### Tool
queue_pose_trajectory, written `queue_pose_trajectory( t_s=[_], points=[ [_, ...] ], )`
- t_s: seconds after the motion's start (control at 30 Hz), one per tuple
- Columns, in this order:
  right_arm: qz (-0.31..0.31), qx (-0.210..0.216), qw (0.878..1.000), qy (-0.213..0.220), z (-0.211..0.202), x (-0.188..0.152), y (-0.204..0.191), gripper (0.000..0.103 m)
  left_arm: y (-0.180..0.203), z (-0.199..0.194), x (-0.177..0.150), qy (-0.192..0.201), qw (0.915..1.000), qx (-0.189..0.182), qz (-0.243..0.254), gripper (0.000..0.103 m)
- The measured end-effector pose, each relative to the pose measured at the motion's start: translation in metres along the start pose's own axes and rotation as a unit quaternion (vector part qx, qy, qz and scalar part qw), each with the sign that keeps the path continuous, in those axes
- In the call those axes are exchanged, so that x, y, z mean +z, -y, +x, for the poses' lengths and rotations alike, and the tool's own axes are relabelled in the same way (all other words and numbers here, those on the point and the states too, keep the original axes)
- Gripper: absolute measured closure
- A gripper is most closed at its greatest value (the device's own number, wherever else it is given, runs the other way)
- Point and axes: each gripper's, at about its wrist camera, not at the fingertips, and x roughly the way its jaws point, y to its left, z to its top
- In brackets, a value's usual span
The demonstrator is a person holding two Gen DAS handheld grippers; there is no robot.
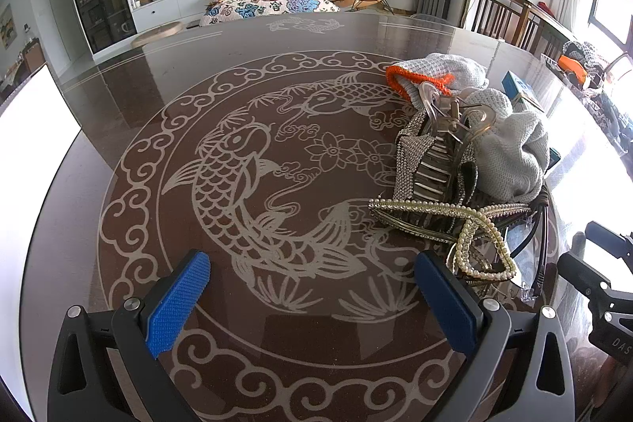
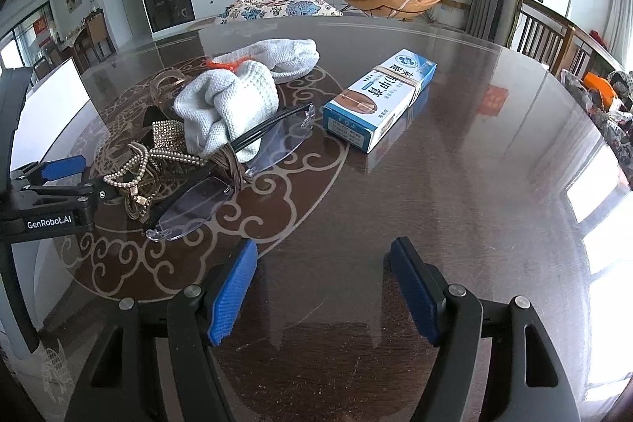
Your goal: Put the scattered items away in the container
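A pile of items lies on the dark glass table (image 2: 455, 165): white knit gloves with orange cuffs (image 2: 229, 101) (image 1: 510, 141), rimless glasses (image 2: 221, 184), a rhinestone hair claw (image 1: 431, 161) (image 2: 168, 135), a pearl hair clip (image 1: 470, 228) (image 2: 134, 165) and a coil of brown cord (image 2: 231, 163). A blue and white box (image 2: 379, 97) lies to the right of the pile. My left gripper (image 1: 312, 299) is open and empty, left of the pile; it also shows in the right wrist view (image 2: 59, 176). My right gripper (image 2: 322, 287) is open and empty, nearer than the glasses and box.
A clear container with knitwear and an orange item (image 1: 573, 66) (image 2: 601, 89) sits at the table's far right edge. Wooden chairs (image 2: 546, 30) stand behind it. A white panel (image 2: 51, 113) stands at the table's left edge.
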Motion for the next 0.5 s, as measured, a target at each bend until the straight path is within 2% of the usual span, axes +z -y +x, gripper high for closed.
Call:
queue_pose_trajectory(
  t_s=[0.5],
  points=[
    [-0.002, -0.002, 1.0, 0.0, 0.0013, 0.0007, 0.0006, 0.031, -0.0013, 0.001, -0.001, 0.0, 1.0, 0.0, 0.0, 0.0]
  ],
)
